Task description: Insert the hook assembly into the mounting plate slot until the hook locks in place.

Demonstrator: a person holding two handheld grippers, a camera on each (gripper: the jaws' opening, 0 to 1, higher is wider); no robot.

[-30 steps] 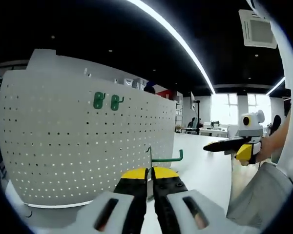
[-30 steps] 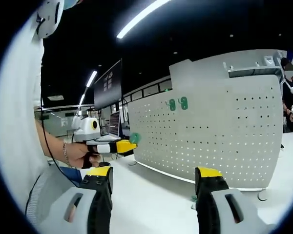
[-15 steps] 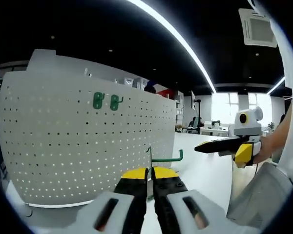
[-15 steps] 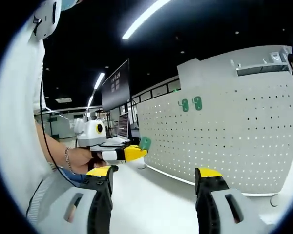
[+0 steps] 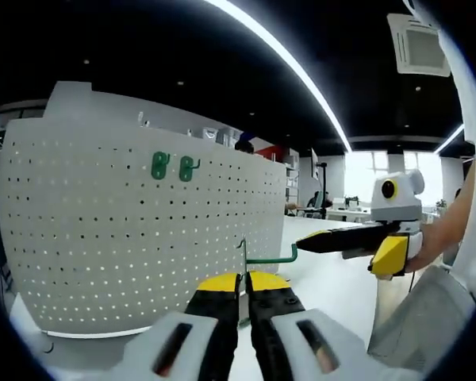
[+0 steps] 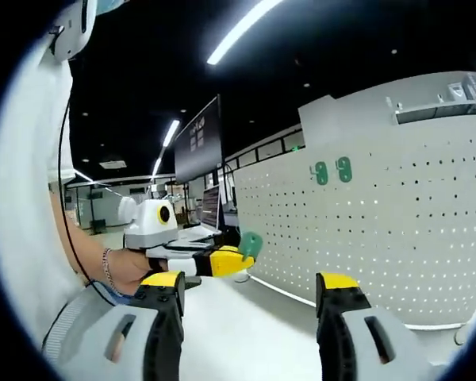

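Hook, green, pinched at its upright base between the pressed-together jaws of the left gripper, arm jutting sideways toward the right gripper and ending in a small upturned tip. Stands out in front of the white pegboard, apart from its holes, not yet seated in any slot. Same hook seen in the right gripper view as a green tab at the yellow tip of the left gripper, held by a hand with a bracelet at the wrist, near the pegboard's near edge. Right gripper spread wide, nothing between its jaws; in the left gripper view reaching in with its dark tips just beside the hook's upturned end, touching or not cannot tell. Two green hooks already mounted high on the board, side by side. White tabletop below.
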